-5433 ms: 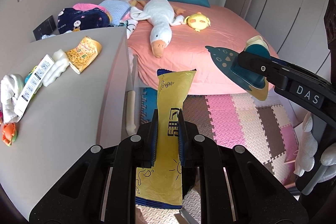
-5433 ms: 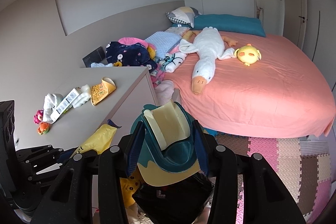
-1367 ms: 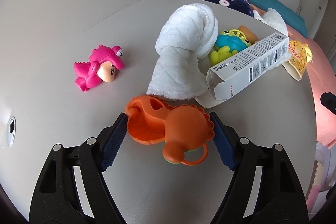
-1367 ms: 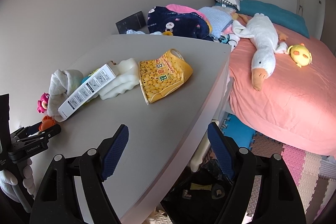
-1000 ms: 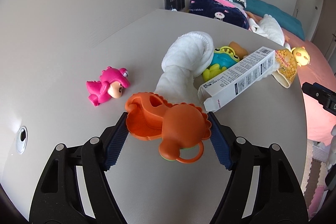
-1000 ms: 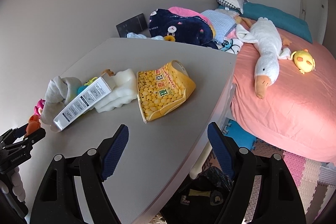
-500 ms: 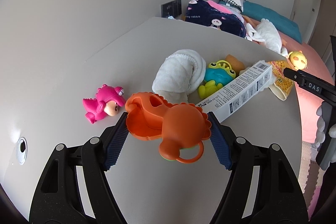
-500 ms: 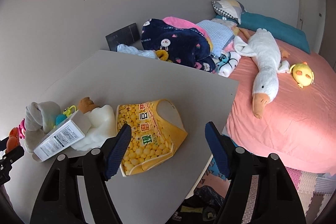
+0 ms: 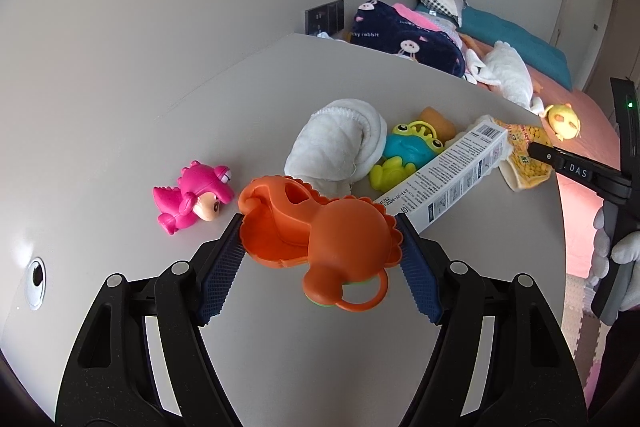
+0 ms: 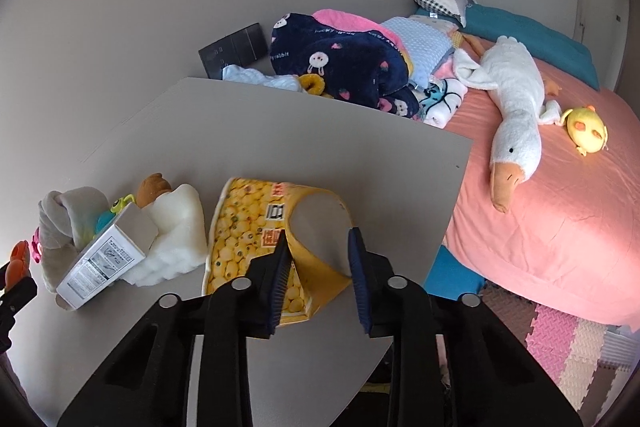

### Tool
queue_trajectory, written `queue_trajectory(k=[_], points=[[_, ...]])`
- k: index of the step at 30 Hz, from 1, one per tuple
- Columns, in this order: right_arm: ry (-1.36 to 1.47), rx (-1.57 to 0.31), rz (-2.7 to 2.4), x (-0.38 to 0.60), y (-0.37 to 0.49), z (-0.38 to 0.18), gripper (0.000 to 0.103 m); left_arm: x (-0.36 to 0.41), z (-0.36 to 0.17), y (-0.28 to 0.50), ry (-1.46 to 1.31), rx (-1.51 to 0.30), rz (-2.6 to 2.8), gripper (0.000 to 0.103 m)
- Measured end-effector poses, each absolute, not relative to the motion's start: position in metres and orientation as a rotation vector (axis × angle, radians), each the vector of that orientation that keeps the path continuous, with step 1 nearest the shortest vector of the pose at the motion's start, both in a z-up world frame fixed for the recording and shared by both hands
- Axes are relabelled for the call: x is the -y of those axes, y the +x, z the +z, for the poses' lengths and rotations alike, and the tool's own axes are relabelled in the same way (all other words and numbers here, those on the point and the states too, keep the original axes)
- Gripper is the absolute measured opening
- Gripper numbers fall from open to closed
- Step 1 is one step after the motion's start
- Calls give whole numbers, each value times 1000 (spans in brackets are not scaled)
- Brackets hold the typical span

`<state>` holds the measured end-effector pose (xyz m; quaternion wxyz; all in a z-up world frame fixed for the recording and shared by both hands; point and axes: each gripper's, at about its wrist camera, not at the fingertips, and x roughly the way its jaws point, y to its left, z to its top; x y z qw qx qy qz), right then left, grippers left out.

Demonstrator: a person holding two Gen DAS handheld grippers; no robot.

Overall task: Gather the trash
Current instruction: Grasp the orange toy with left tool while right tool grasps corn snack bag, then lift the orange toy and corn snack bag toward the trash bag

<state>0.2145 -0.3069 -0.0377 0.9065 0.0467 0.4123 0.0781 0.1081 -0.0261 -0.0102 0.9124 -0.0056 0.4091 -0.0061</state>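
Grey counter (image 10: 280, 131) fills most of the right wrist view, with the pink bed (image 10: 560, 211) off to its right. A second ago the right tongs (image 10: 318, 251) stood back from the counter's near edge with the yellow snack bag (image 10: 244, 227) farther off; now they have moved in level over the bag, which lies flat at the near right part of the counter, its open mouth facing the far side. Their jaws have just been closing, from wide to a narrow gap. The bag's near right corner lies between them, the left pad at the edge of its torn mouth, though a sliver of space shows at the right pad, so I cannot tell whether the grip has bitten yet. As I read it, the bag is the trash being claimed, and the pick-up is under way but not proven.

On the left, little has altered. The left tongs (image 9: 320, 247) stand wide and are clamped on the orange toy (image 9: 320, 227), carried just above the counter, as they were a second ago. Beyond them lie the pink dinosaur (image 9: 192, 195), the rolled white towel (image 9: 336, 143), the blue-green frog toy (image 9: 404, 151) and the long white carton (image 9: 452, 175), which leans across the pile and looks like further trash left to gather.
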Motion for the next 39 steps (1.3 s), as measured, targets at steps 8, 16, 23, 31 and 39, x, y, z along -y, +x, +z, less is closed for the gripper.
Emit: queue_trajectory(k=[8,16,23,31,39], points=[[50,-814,137,303,194,-22,23,30,-5,94,-31,-836,-22,71],[47,-786,142,304,170,-1,23,39,10,78,-27,-810,-40,71],[52,-769,133,311,146,11,23,46,14,65,-43,-808,-59,71],[61,-756,110,326,114,19,23,67,17,53,-41,-802,-107,71],[70,-745,86,346,79,27,23,93,20,41,-32,-798,-160,71]])
